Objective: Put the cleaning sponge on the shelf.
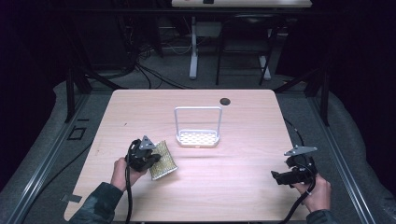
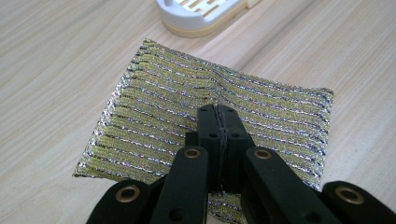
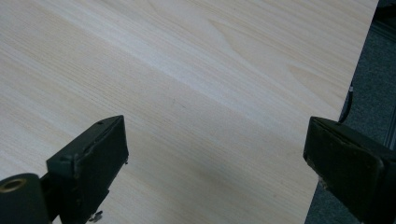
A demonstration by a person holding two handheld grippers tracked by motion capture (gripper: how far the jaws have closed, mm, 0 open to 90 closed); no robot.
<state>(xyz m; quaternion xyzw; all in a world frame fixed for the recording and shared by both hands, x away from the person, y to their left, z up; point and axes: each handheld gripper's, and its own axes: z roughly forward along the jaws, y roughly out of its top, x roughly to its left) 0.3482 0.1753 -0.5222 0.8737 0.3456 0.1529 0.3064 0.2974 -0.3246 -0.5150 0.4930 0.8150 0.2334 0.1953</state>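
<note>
You are pinching the glittery yellow-green striped scouring cloth [image 2: 205,121] in your left gripper [image 2: 218,112], short of the white slotted rack [image 1: 198,137]; placing remains, I judge. Your right gripper [image 3: 215,154], jaws wide, is holding nothing.

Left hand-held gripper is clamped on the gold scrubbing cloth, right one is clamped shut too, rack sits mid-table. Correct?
Not quite. The right hand-held gripper is open, jaws wide apart over bare table, as the right gripper view shows. The left hand-held gripper does pinch the gold scrubbing cloth, and the rack sits mid-table.
</note>
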